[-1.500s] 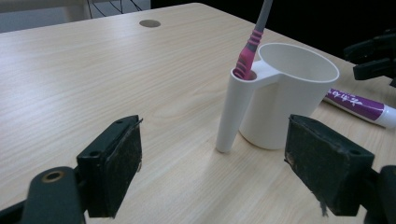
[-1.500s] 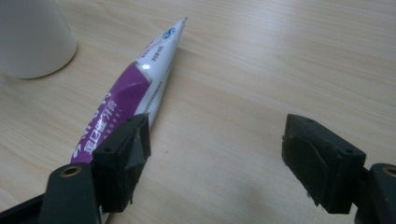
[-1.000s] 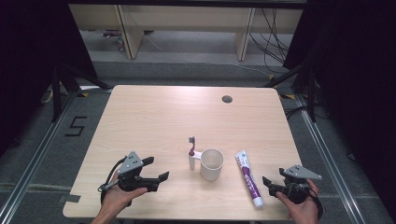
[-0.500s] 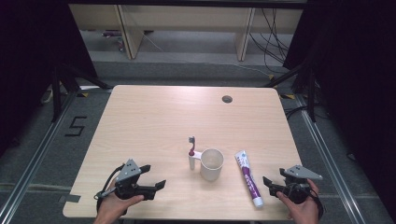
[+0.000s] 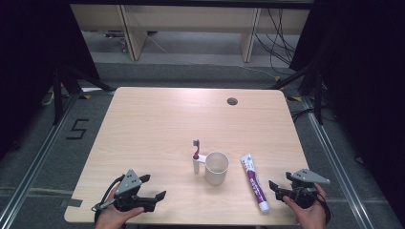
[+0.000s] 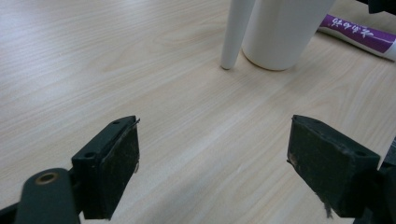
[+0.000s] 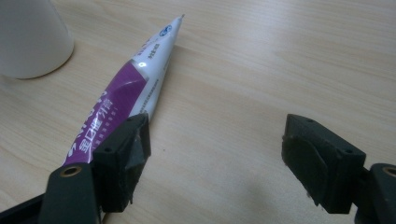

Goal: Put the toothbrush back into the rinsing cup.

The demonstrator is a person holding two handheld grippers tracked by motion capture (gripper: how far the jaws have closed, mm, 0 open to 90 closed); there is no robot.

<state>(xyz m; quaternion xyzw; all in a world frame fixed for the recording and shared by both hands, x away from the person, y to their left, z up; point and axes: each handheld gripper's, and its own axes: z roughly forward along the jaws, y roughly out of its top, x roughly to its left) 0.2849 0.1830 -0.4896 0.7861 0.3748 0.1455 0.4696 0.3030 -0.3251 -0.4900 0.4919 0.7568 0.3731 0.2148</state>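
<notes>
While its jaws stand wide apart with nothing between them, the right gripper (image 5: 278, 190) sits low near the tabletop's (image 5: 157, 124) front right corner, held in the person's right hand (image 5: 310, 212). In the right gripper view its left jaw lies just beside the cap end of the toothpaste tube (image 7: 126, 88), though contact cannot be told. That purple and white tube lies flat near the front edge, running roughly front to back, just right of the white cup (image 5: 216, 168). A toothbrush (image 5: 196, 157) stands against the cup's left side. Near the front left corner, the left gripper (image 5: 155, 200) is likewise spread and empty, its jaws pointing toward the cup and well apart from it. A small dark round hole (image 5: 232, 101) sits near the far edge.
</notes>
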